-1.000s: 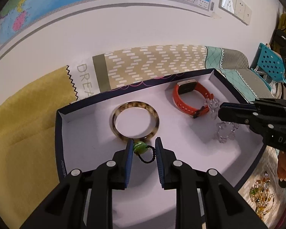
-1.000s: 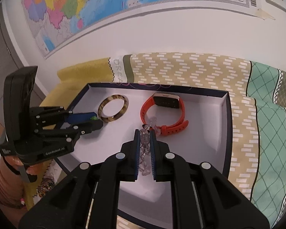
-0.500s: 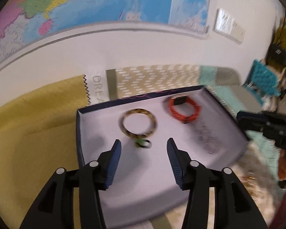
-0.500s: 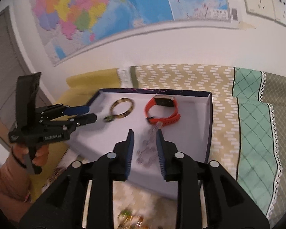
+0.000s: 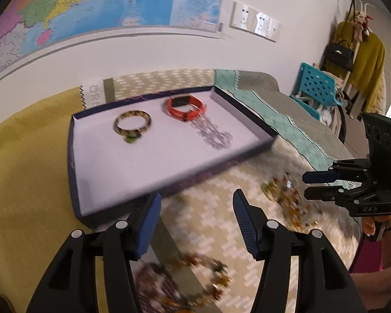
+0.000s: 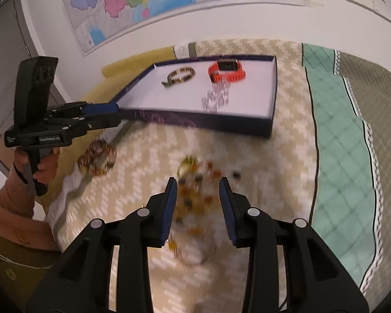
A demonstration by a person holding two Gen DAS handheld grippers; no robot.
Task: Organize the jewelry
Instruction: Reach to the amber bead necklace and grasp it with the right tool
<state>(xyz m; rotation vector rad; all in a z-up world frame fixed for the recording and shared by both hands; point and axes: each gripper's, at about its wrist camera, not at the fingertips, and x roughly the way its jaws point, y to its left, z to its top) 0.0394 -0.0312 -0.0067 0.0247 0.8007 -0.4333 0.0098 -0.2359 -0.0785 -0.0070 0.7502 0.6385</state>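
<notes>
A navy tray (image 5: 75,182) (image 6: 272,99) with a white floor holds a tortoiseshell bangle (image 5: 133,123) (image 6: 182,75), a green-bead hair tie (image 5: 132,138), an orange watch (image 5: 186,107) (image 6: 226,71) and a clear crystal bracelet (image 5: 213,133) (image 6: 216,97). My left gripper (image 5: 195,208) is open and empty, above a beaded bracelet (image 5: 185,284) (image 6: 97,156) on the cloth. My right gripper (image 6: 198,198) (image 5: 318,185) is open and empty over an amber and gold necklace (image 6: 193,195) (image 5: 289,203).
The table wears a chevron cloth (image 6: 247,161), a yellow cloth (image 5: 26,156) at left and a teal quilted cloth (image 6: 338,156) at right. A wall with a map stands behind. A blue chair (image 5: 318,88) and hung coats are at far right.
Both grippers let go of their pieces in the tray, opened wide and pulled back out of it. The hair tie and crystal bracelet now lie in the tray.
</notes>
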